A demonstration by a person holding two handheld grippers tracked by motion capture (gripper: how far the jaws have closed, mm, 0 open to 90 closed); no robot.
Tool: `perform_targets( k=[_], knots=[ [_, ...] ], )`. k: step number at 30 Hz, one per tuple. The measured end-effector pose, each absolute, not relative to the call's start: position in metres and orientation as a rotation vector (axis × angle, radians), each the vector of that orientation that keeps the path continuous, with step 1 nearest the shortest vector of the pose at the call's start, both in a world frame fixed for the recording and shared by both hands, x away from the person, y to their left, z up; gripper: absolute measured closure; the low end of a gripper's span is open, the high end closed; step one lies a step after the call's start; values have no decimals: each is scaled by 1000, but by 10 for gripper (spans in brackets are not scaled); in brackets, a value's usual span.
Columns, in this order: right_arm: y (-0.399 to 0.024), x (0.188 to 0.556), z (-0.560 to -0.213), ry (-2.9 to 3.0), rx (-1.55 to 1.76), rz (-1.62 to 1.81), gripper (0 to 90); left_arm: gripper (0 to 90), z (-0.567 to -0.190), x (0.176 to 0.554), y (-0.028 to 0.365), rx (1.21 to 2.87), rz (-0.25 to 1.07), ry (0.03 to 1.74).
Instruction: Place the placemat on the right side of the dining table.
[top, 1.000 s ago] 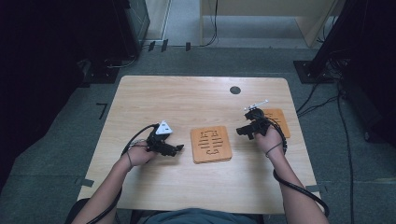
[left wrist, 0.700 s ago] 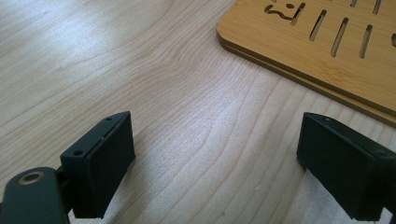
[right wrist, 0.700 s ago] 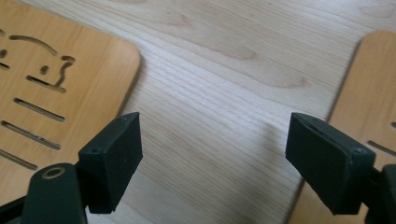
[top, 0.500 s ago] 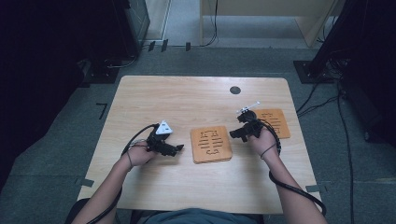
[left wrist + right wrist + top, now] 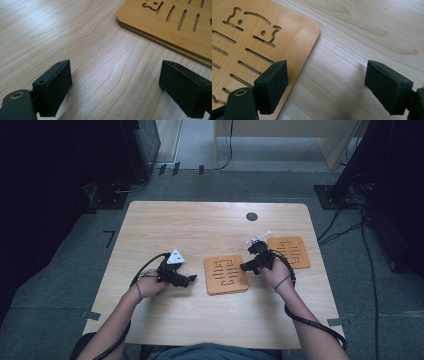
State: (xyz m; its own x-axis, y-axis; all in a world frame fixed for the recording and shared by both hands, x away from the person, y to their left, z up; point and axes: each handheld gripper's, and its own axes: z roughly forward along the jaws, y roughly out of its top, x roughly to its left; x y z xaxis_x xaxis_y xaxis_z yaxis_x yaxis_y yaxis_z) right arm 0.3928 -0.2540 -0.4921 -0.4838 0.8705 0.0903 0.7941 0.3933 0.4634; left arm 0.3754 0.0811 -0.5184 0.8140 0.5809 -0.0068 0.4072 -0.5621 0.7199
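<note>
Two slotted bamboo boards lie flat on a pale wooden table (image 5: pixel 165 320). The middle board (image 5: pixel 226 274) sits near the centre of the table; the second board (image 5: pixel 289 252) lies to its right and slightly farther away, the two well apart. Both hands work toward the middle board, one from each side.

The right gripper (image 5: pixel 250 266) is held low just beside the right edge of the middle board, between the two boards. Its jaws stand wide apart with nothing between them. In the right gripper view (image 5: pixel 325 86) one pad hangs over the rounded corner of the board (image 5: pixel 257 37) and the other over bare table (image 5: pixel 362 30); contact with the board cannot be made out.

The left gripper (image 5: pixel 186 279) rests near the left edge of the same board, apart from it. Its jaws are likewise spread wide and empty, and in the left gripper view (image 5: pixel 113 86) they frame bare table (image 5: pixel 75 37), with the board's edge (image 5: pixel 175 32) lying ahead and to the right.

The step in hand appears to be the approach of the right gripper to the edge of the middle board, prior to any grasp. The next move probably calls for lowering one pad to the table beside the thin edge, working the board between the pads, and closing on it. Because the board lies flat, getting under its edge is the delicate part; the left gripper could steady the opposite side.
</note>
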Motion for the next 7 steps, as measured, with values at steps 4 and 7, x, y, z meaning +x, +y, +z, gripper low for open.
perform_targets(
  k=[4,7],
  knots=[
    [-255,393,-493,2485,1518,692,181,103,-518,375,81,2243,298,723],
    [-256,394,-494,2490,1526,701,170,103,-518,375,81,2244,298,722]
  ],
)
